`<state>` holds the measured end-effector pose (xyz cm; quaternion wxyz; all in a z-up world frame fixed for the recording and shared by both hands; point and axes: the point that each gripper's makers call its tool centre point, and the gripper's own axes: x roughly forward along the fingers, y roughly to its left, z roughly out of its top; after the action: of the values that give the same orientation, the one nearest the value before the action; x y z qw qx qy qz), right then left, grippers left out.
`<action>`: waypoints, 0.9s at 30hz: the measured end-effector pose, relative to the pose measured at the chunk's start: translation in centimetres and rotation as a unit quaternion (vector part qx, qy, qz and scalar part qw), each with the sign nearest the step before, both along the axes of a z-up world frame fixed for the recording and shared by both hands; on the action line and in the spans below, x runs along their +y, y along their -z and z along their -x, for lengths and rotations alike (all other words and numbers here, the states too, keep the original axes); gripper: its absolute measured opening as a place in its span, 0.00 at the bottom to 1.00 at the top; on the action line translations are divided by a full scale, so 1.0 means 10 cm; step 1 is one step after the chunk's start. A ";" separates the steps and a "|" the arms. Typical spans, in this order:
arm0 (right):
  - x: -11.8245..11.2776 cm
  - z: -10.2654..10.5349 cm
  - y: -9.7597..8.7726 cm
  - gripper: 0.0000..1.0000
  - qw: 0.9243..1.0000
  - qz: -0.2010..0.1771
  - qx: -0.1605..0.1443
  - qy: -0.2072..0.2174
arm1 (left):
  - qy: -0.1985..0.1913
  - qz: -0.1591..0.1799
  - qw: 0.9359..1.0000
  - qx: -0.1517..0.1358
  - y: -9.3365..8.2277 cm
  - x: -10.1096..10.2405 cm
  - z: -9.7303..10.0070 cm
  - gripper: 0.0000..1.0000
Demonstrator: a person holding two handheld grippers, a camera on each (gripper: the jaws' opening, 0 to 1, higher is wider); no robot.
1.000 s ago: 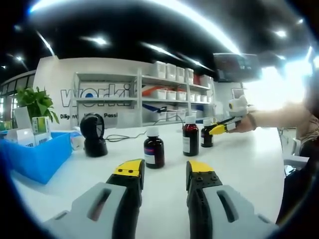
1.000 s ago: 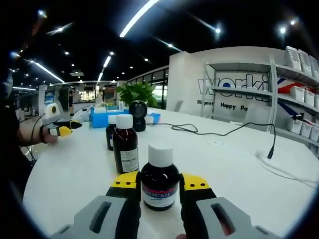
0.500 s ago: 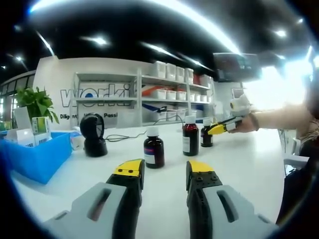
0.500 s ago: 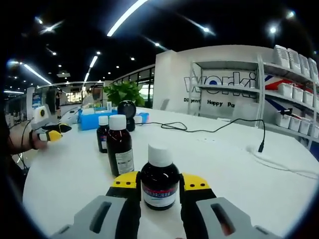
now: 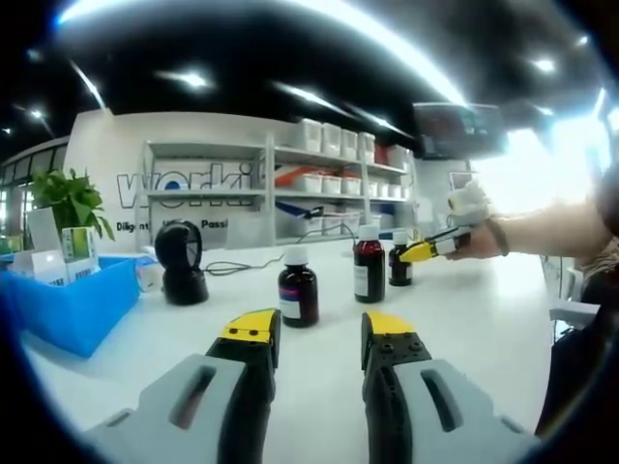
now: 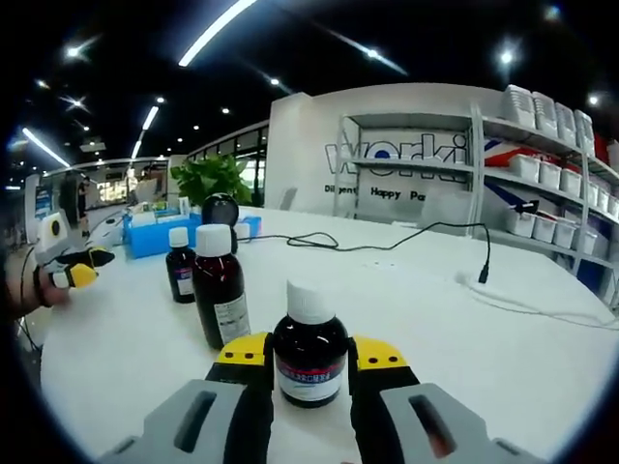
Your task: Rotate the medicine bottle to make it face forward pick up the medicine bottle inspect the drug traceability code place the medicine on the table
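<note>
In the right gripper view, a brown medicine bottle (image 6: 309,333) with a white cap and a label stands on the white table (image 6: 464,348). My right gripper (image 6: 309,356) is shut on it, one yellow-tipped jaw against each side. In the left gripper view, the same bottle (image 5: 399,261) is the farthest of three, with the right gripper (image 5: 427,251) on it, held by a hand. Low over the table, my left gripper (image 5: 319,331) is open with nothing between its jaws. Two more brown bottles (image 5: 298,287) (image 5: 368,266) stand ahead of it.
A black scanner (image 5: 182,263) and a blue bin (image 5: 68,304) of boxes sit at the left, beside a plant (image 5: 68,198). A black cable (image 6: 387,242) lies across the table. Shelves (image 5: 319,174) with white boxes line the back wall.
The right gripper has turned with the bottle still in its jaws, so the room slides left in its view. The left gripper has not moved.
</note>
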<state>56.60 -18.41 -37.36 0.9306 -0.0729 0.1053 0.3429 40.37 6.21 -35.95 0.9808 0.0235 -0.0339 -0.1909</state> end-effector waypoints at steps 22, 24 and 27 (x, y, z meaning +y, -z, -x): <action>-0.02 -0.04 0.01 0.26 0.998 0.002 0.001 0.068 | -0.001 -0.002 1.000 0.001 0.01 0.01 -0.01 0.26; -0.02 -0.05 0.00 0.26 0.998 0.001 0.000 0.062 | -0.001 -0.002 1.000 0.001 0.01 0.01 -0.01 0.26; -0.02 -0.07 -0.06 0.36 0.999 -0.008 -0.017 0.046 | -0.002 -0.002 1.000 0.001 0.01 0.01 -0.01 0.26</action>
<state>57.26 -18.59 -36.75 0.9475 -0.0660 0.0900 0.2997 40.47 6.34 -36.02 0.9811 0.0249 -0.0324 -0.1893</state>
